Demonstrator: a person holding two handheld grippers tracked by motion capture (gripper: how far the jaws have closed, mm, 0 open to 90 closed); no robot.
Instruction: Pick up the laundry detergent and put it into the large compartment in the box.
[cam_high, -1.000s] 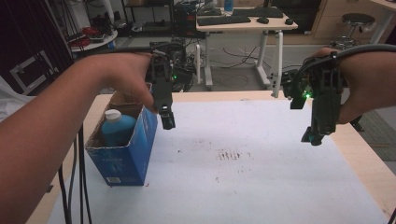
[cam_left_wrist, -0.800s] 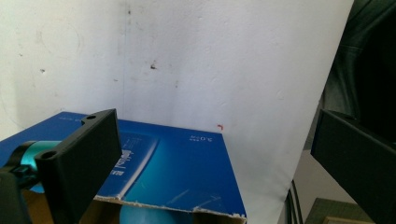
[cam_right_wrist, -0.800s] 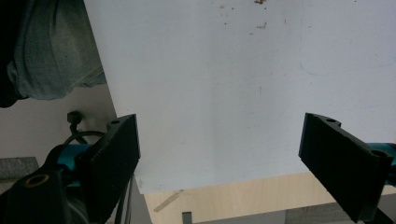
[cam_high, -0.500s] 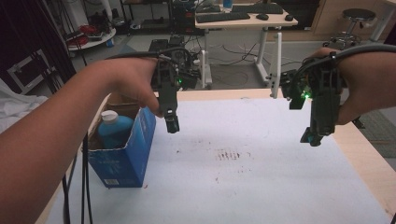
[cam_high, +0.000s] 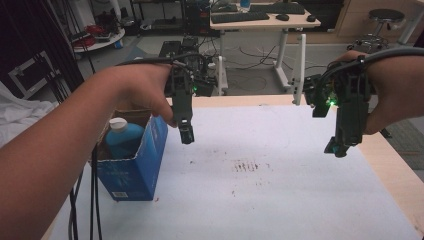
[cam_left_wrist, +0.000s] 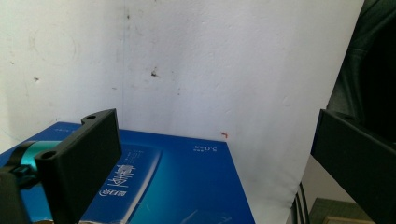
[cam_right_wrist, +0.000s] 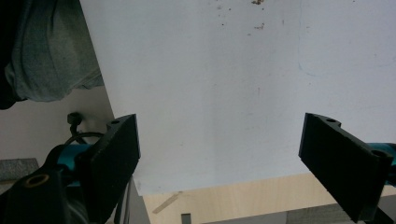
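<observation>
Blue cardboard box (cam_high: 134, 165) with "5.0" print (cam_left_wrist: 204, 149), beneath wide-open left gripper (cam_high: 186, 135); right gripper (cam_high: 338, 148) likewise agape.

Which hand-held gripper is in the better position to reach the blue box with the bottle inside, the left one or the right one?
Left. The left hand-held gripper hangs open beside the blue box holding the bottle. The right hand-held gripper is open too, but far across the white sheet.

Your left hand (cam_high: 145, 92) covers the upper body of the left gripper (cam_high: 186, 135) in the high view. The open blue cardboard box (cam_high: 135, 160) hides all but the white cap and shoulders of the blue plastic bottle (cam_high: 121, 137). The box's print (cam_left_wrist: 119, 175) is too blurred to read, and the frame's bottom edge crops it.
</observation>
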